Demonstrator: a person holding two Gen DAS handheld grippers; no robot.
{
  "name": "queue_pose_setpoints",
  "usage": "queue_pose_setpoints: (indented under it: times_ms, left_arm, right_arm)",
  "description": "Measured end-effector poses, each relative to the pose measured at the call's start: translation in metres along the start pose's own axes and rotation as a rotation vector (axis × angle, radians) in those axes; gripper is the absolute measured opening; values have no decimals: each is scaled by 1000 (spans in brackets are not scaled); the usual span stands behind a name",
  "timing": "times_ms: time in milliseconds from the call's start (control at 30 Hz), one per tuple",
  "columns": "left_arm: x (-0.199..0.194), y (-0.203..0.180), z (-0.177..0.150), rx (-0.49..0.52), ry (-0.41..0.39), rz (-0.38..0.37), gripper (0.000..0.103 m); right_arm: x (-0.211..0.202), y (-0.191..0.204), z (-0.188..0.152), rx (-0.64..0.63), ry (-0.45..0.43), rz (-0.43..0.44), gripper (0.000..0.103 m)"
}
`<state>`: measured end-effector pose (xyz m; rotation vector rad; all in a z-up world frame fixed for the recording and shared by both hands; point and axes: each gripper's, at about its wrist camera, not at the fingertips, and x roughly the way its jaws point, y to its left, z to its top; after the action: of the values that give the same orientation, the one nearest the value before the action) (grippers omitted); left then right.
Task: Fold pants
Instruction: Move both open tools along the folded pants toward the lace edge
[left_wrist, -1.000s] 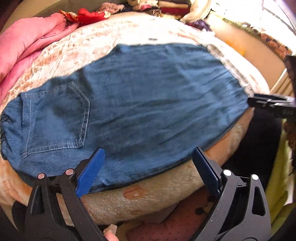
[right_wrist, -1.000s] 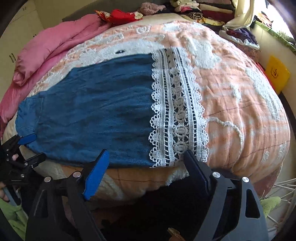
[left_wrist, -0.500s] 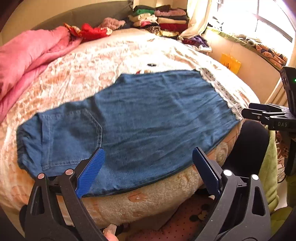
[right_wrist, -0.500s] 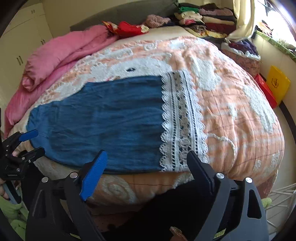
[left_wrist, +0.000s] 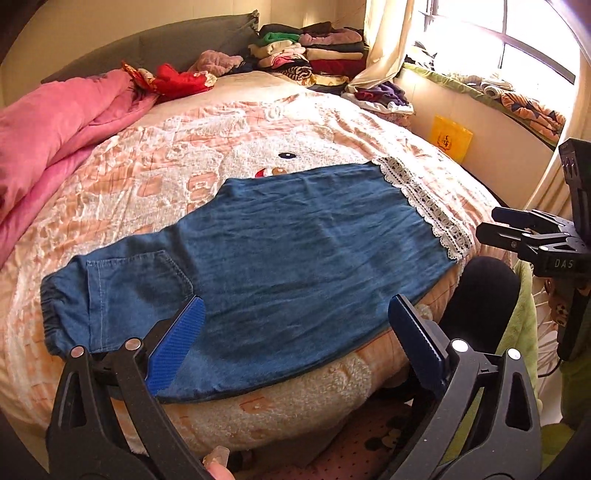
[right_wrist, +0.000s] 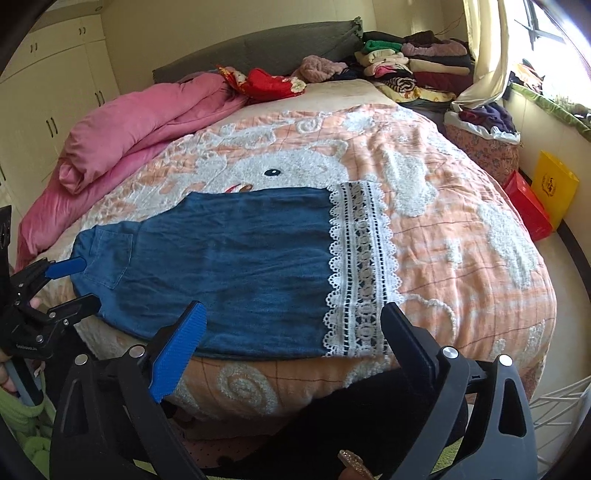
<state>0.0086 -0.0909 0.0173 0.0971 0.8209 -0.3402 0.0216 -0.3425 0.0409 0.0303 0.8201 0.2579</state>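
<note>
Blue denim pants (left_wrist: 295, 266) lie flat on a bed (left_wrist: 184, 155), close to its near edge, folded lengthwise so that one leg covers the other. The waist end points to the left in both views. It has a gathered elastic band and a stitched patch pocket (left_wrist: 136, 291) facing up. The leg end points to the right and finishes in a wide cuff of white openwork lace (right_wrist: 360, 269) with scalloped edges and dark gaps in its pattern. The denim is mostly smooth, with faint creases running along its length and a darker patch near the near edge. The far edge steps inward from the leg toward the waist.

The bed wears an orange and white quilt (right_wrist: 461, 240) with a fluffy white cartoon figure, whose eye shows just beyond the pants. A rolled pink duvet (right_wrist: 140, 122) lies along the far left side. Stacks of folded clothes (right_wrist: 417, 62) sit at the head of the bed, by a window.

The left tongs (left_wrist: 293, 343) hover over the near edge of the pants at the waist half, blue-padded fingers spread wide and gripping nothing. The right tongs (right_wrist: 291, 343) hover over the near edge by the lace cuff, likewise spread wide and empty. Neither touches the cloth.
</note>
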Motion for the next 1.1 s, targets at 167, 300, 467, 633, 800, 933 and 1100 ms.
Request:
queue_pose_setpoints:
  times_ms: [167,300,467,633,800,933,1100]
  left_arm:
    - [-1,-4,11,14,-12,8,93]
    - [0,-10,20,31,-19,6,93]
    - [6,-19,30,59,-19,-3,93]
    - [14,-30,44,94,-24,-10,93]
    - [24,-42,57,125,-25,-31,93]
    - [31,-51,65,149,-24,-44,93]
    - [44,-60,75,174,-18,-61,93]
  right_arm:
    - [-9,-8,2,21,-27,-18,95]
    - [-15,-18,2,43,-44,-33,95]
    - [-22,-28,0,71,-61,-51,95]
    - [-26,-36,0,96,-74,-62,95]
    - [-25,-43,-3,117,-74,-72,95]
    - [-23,-47,-4,127,-70,-79,95]
    - [-19,-53,-7,144,-62,-84,95]
